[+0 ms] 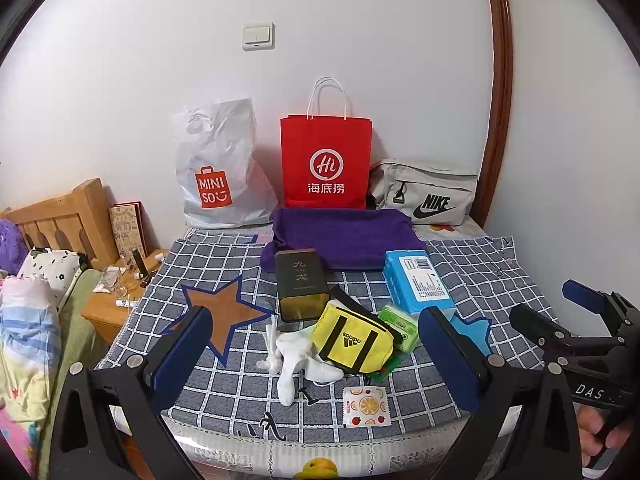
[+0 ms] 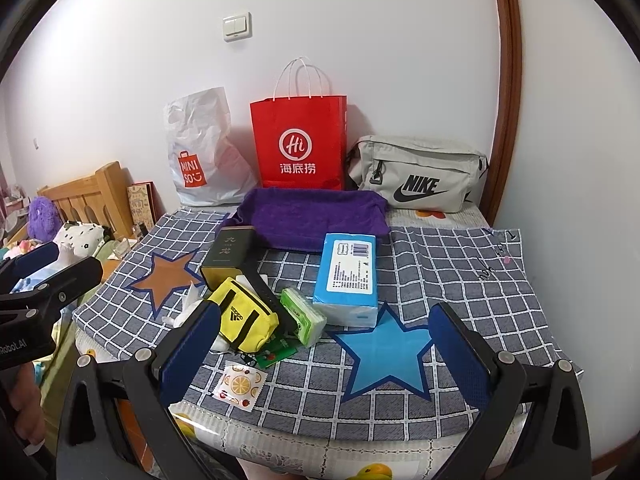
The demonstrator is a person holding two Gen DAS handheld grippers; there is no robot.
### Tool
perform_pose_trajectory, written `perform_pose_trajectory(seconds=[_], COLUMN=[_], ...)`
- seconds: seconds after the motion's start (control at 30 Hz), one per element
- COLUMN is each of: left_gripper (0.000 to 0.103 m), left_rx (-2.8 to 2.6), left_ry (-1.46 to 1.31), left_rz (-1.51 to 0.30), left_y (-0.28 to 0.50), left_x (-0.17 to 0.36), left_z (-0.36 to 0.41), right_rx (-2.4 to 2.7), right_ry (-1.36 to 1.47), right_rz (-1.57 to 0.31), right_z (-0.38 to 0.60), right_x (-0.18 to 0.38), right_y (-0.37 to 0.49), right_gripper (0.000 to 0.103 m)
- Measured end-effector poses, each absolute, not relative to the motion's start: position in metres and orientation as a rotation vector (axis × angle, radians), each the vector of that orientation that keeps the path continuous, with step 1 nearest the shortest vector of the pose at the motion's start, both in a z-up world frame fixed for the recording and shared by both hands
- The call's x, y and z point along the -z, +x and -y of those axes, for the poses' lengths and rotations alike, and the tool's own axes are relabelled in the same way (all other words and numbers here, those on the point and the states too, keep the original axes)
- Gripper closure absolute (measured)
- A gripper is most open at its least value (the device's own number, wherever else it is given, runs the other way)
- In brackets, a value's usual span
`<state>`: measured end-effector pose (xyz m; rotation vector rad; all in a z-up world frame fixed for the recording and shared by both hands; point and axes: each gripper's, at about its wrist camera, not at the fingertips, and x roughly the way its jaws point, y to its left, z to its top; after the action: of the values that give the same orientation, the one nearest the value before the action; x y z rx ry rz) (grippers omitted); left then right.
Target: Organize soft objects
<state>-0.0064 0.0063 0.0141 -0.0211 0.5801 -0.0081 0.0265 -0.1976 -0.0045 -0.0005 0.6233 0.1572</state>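
The yellow pouch covers part of the white socks and most of a green card beneath it. The dark box hides a corner of the purple towel. In the right wrist view, the left finger of the right tongs screens the socks almost wholly. Print on the blue tissue pack is too small to read. A duck motif is cut off by the bottom edge.

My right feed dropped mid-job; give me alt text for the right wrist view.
The open right tool hovers over a checked cloth above a blue star patch, holding nothing. Ahead lie a yellow pouch, green tissue pack and blue tissue pack.
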Motion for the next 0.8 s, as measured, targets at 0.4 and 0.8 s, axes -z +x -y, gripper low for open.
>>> perform_pose_trajectory(seconds=[0.4, 0.8], left_gripper=[0.0, 0.0], left_rx=[0.007, 0.007], left_ry=[-0.008, -0.007], left_rz=[-0.571, -0.568], left_y=[-0.0103, -0.011], left_x=[-0.0161, -0.0172], left_z=[-0.0022, -0.0017], right_rx=[-0.163, -0.162], right_ry=[-0.006, -0.002], right_rz=[-0.621, -0.613], right_z=[0.1956, 0.1968], right_x=[0.0029, 0.0009], right_y=[0.0256, 0.0226], right_gripper=[0.001, 0.001])
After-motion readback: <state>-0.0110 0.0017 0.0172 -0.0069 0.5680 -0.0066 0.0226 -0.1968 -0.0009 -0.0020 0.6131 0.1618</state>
